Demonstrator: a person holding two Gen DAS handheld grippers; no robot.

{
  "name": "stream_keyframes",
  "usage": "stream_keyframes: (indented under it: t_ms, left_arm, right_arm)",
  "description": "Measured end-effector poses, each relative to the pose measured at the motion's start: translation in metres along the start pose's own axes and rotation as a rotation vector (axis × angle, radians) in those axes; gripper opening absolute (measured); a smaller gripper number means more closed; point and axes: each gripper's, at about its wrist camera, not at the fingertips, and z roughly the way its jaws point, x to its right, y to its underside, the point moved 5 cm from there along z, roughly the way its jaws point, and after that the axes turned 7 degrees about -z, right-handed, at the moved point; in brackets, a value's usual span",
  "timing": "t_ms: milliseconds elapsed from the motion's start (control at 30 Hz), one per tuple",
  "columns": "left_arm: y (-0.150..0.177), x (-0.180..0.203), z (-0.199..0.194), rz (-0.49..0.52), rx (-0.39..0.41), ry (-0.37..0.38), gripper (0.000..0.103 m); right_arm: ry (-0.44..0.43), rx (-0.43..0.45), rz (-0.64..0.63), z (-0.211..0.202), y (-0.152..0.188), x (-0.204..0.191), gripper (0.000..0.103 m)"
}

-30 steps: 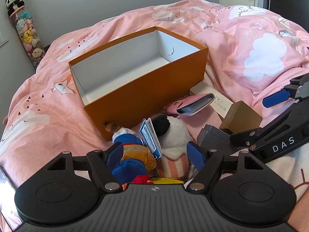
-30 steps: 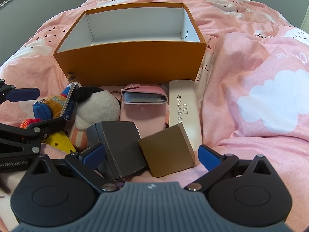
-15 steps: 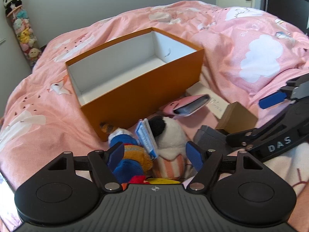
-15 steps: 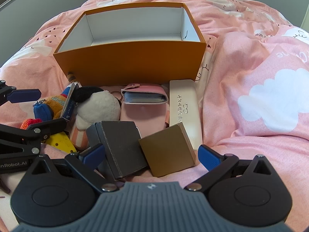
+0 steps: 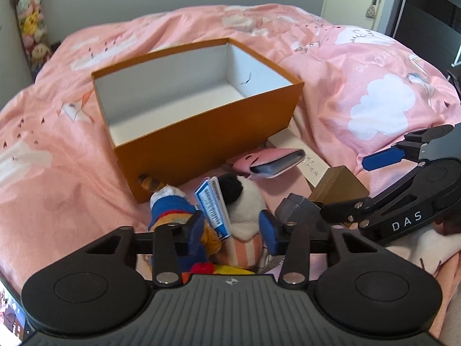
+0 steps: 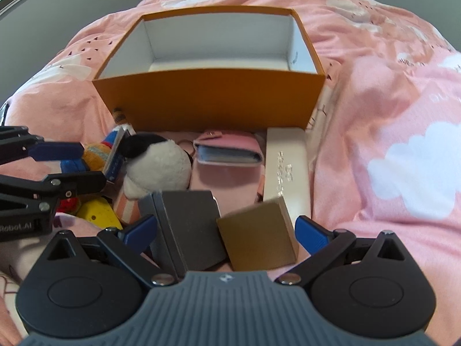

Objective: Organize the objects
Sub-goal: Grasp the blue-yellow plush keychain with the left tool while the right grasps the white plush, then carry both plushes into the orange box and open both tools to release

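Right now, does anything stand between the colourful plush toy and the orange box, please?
Nothing visible does: the colourful plush toy lies against the open orange box. The jaws of the left gripper have just been closing, the toy between them.

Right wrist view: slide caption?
Open right hand-held gripper over grey box and gold box, empty orange box behind.

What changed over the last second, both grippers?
The left gripper has just been closing its jaws around the plush toys; the pads now flank them, though whether they press yet I cannot tell. The right gripper stayed open over the grey box and gold box. The orange box, wallet and white case are where they were.
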Motion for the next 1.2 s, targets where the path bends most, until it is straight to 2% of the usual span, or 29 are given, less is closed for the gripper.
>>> stream_keyframes:
  t_ms: [67, 200, 267, 400, 433, 600, 733, 967, 1133, 1200]
  left_arm:
    - [-0.004, -0.008, -0.001, -0.029, -0.023, 0.006, 0.047]
    - [-0.016, -0.029, 0.001, -0.073, -0.065, -0.019, 0.046]
    - [-0.021, -0.04, 0.007, -0.09, -0.113, -0.037, 0.046]
    - [-0.021, -0.053, 0.022, -0.069, -0.229, -0.014, 0.046]
    - [-0.02, -0.054, 0.027, -0.059, -0.251, -0.013, 0.049]
    - [-0.018, -0.044, 0.043, 0.052, -0.333, 0.022, 0.061]
    - [-0.019, -0.034, 0.054, 0.153, -0.37, 0.028, 0.069]
    - [-0.018, -0.023, 0.072, 0.27, -0.439, 0.01, 0.073]
    - [-0.017, -0.024, 0.081, 0.322, -0.484, -0.002, 0.076]
    - [-0.016, -0.027, 0.084, 0.327, -0.495, 0.003, 0.077]
  right_arm:
    - [-0.014, 0.001, -0.027, 0.0, -0.008, -0.002, 0.085]
    - [-0.097, -0.01, -0.052, 0.005, -0.027, -0.009, 0.075]
    - [-0.154, -0.016, -0.046, 0.01, -0.039, -0.013, 0.07]
    - [-0.249, -0.042, -0.043, 0.022, -0.059, -0.026, 0.07]
    - [-0.27, -0.054, -0.052, 0.027, -0.063, -0.031, 0.069]
    - [-0.285, -0.134, -0.08, 0.056, -0.066, -0.042, 0.067]
    - [-0.311, -0.173, -0.047, 0.07, -0.067, -0.037, 0.066]
    - [-0.353, -0.204, 0.035, 0.083, -0.068, -0.032, 0.066]
    - [-0.363, -0.224, 0.034, 0.097, -0.074, -0.043, 0.067]
    - [-0.355, -0.223, 0.035, 0.101, -0.076, -0.043, 0.071]
